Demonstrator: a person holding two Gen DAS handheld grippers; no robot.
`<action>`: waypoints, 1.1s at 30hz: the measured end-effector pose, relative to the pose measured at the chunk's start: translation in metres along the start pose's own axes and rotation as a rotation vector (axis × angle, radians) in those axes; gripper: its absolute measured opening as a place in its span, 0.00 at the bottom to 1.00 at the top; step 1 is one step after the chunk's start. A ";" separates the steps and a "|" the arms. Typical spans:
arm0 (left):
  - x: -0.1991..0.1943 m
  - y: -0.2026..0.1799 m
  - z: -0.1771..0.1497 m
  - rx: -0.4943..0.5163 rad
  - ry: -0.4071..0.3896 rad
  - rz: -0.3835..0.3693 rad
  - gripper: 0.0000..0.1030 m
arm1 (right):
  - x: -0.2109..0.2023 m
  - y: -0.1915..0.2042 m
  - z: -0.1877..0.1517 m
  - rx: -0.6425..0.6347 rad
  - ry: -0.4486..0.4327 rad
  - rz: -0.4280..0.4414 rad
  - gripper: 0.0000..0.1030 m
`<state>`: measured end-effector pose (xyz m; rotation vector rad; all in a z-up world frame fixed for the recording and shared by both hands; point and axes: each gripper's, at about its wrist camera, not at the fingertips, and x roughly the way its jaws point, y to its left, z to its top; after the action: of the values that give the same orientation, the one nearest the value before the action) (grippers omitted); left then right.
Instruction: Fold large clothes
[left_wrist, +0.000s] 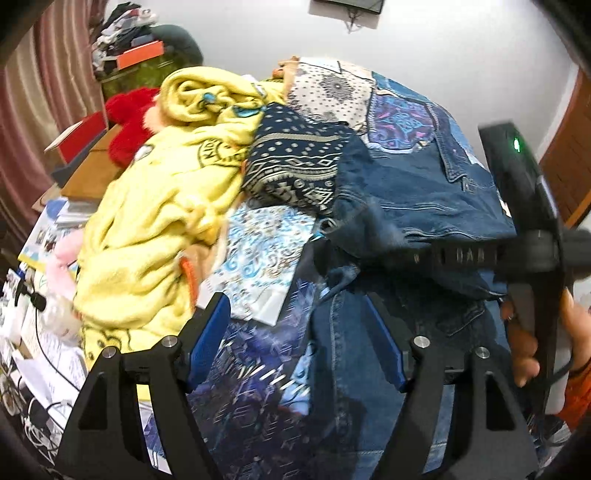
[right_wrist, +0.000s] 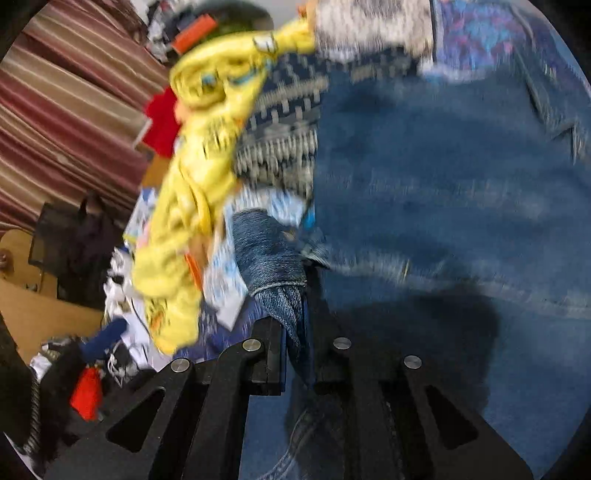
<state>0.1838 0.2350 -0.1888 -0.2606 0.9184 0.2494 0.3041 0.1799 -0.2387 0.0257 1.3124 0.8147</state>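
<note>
A large blue denim garment (left_wrist: 417, 192) lies spread over a heap of clothes on a bed. In the right wrist view the denim (right_wrist: 443, 166) fills the right half of the picture. My right gripper (right_wrist: 295, 314) is shut on a folded hem of it, and the cloth sticks up between the pads. My left gripper (left_wrist: 295, 306) stands open low over the denim's near edge and a dark blue printed sheet (left_wrist: 251, 376), with nothing pinched between its blue pads (left_wrist: 207, 332). In the left wrist view, a hand (left_wrist: 524, 347) at the right holds the right tool's black housing (left_wrist: 517, 166).
A crumpled yellow garment (left_wrist: 159, 221), a navy patterned cloth (left_wrist: 295, 162) and a light blue paisley cloth (left_wrist: 258, 251) lie left of the denim. Papers, cables and boxes (left_wrist: 40, 332) crowd the far left below a striped curtain (right_wrist: 74, 122). A white wall stands behind.
</note>
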 end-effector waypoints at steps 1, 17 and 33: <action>-0.001 0.003 -0.001 -0.006 0.002 0.003 0.70 | 0.002 0.000 -0.004 0.005 0.021 -0.014 0.13; -0.041 -0.025 -0.012 0.101 -0.006 -0.071 0.81 | -0.140 -0.012 -0.066 -0.134 -0.173 -0.156 0.65; 0.001 -0.001 -0.074 -0.039 0.319 -0.257 0.81 | -0.246 -0.172 -0.226 0.295 -0.292 -0.335 0.73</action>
<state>0.1295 0.2096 -0.2330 -0.4592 1.1836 -0.0141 0.1920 -0.1740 -0.1770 0.1497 1.1097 0.3137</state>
